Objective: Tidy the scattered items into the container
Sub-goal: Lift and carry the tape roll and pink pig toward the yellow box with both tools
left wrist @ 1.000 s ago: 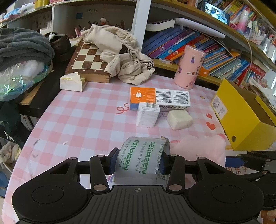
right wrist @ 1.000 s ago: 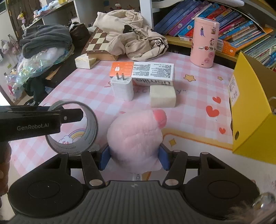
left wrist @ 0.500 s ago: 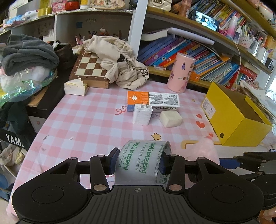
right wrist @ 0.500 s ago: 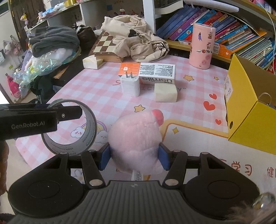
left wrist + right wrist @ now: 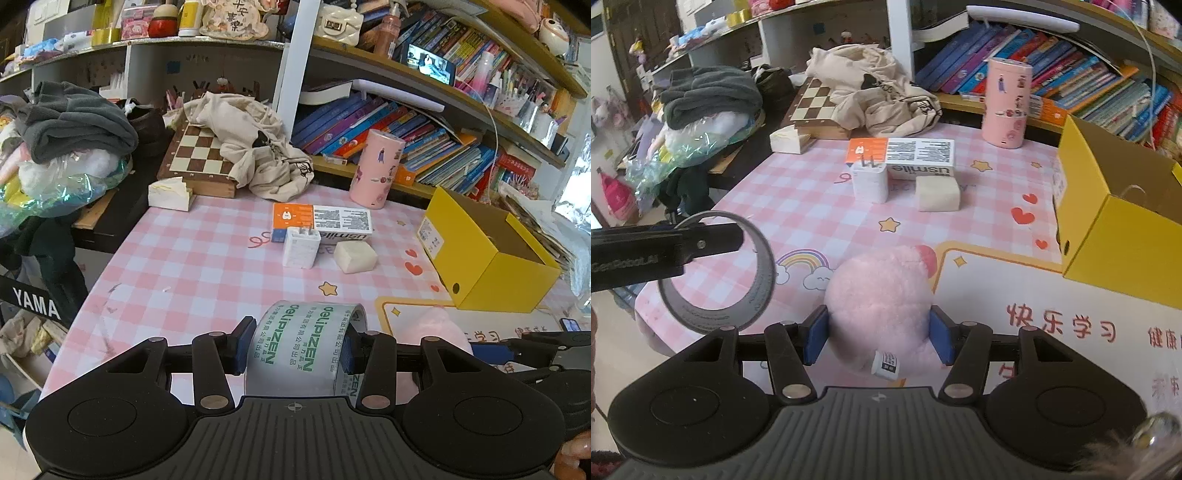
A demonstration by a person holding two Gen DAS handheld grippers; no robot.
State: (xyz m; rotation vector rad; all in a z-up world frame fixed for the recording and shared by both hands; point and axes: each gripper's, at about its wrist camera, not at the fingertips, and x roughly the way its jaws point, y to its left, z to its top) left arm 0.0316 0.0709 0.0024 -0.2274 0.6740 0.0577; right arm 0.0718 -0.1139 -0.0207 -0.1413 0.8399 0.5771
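The roll of tape is sitting clamped between the fingers of the left gripper, which are pressing on its two flat sides, the printed band facing up, above the near edge of the bench. The pink plush toy is being squeezed between the blue pads of the right gripper, its white tag hanging at the near side. The yellow box is standing open on the right side of the bench, well apart from both held things. A white charger, a cream block and an orange-and-white carton are lying near one another mid-bench. A pink cylinder is standing upright behind them.
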